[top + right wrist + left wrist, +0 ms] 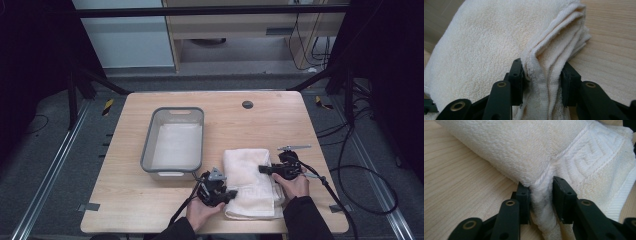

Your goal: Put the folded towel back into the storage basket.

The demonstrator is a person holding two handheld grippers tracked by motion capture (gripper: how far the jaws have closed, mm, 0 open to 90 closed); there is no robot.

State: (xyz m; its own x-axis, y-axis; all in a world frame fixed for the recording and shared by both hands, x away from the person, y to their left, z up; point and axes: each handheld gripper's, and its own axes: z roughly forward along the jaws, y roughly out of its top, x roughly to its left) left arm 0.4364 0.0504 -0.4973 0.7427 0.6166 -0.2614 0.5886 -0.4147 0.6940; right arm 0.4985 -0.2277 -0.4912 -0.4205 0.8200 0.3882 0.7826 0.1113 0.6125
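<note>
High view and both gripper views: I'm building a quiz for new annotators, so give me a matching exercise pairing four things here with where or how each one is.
Things:
1. grey basin
2. towel
3. left gripper
4. right gripper

States or places:
A. folded, lying on the table's near right part
B. jaws around the towel's stacked layered edges
C. left of the towel, a white cloth lying flat inside
D. jaws pinching the towel beside its patterned band

Pairs: 1-C, 2-A, 3-D, 4-B
</note>
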